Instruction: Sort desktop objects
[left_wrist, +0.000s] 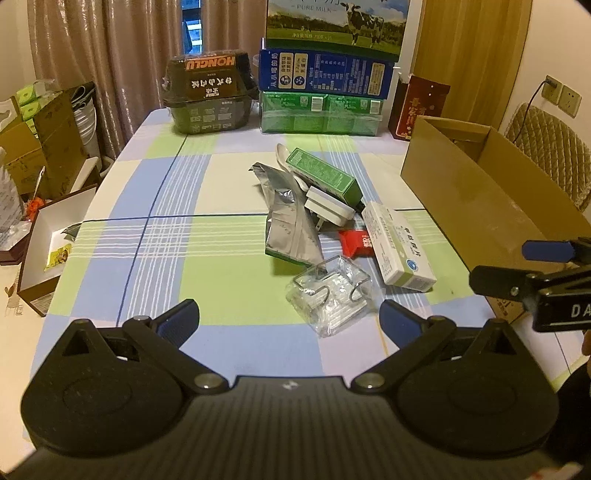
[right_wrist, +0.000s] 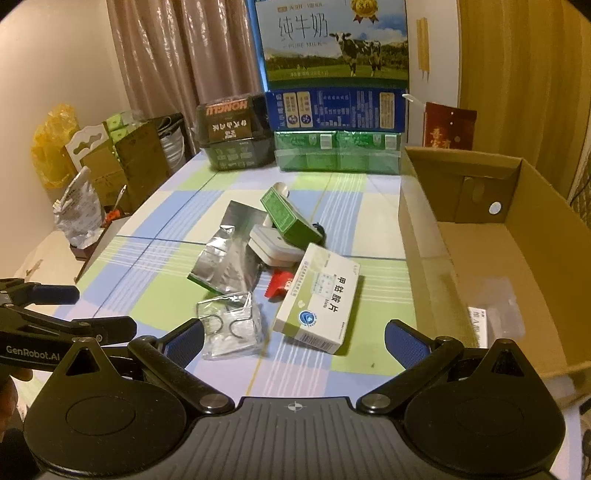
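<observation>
The worktop (left_wrist: 155, 206) wore a checked cloth, and the open cardboard box (right_wrist: 524, 258) stood at its right edge, the landmark for everything else. Just left of the box lay the pile still to be sorted. Largest in it was the silver foil pouch (left_wrist: 288, 221), on the side of the pile farthest from the box. The green carton (left_wrist: 325, 173) sat behind it, leaning over a white charger (left_wrist: 327, 208). The white medicine box (right_wrist: 319, 295) lay nearest the box wall, a small red packet (right_wrist: 280, 286) showing from under its edge. In front of all these was a clear bag of wire clips (left_wrist: 330, 295), and a white spoon (left_wrist: 286, 155) poked out at the back.

The left tool (left_wrist: 290, 319) hovered low before the clear bag, its blue pads spread wide and empty. The right tool (right_wrist: 295, 338) hung beside the box, its pads likewise apart with nothing between them.

I judged the job barely begun: nearly the whole pile remained on the cloth.

Only the right wrist view looked down into the box, where a clear packet (right_wrist: 495, 314) with a white label lay on the floor. The left view showed just the box's outer wall, but also a shallow white-lined box (left_wrist: 44, 236) off the worktop's far side.
</observation>
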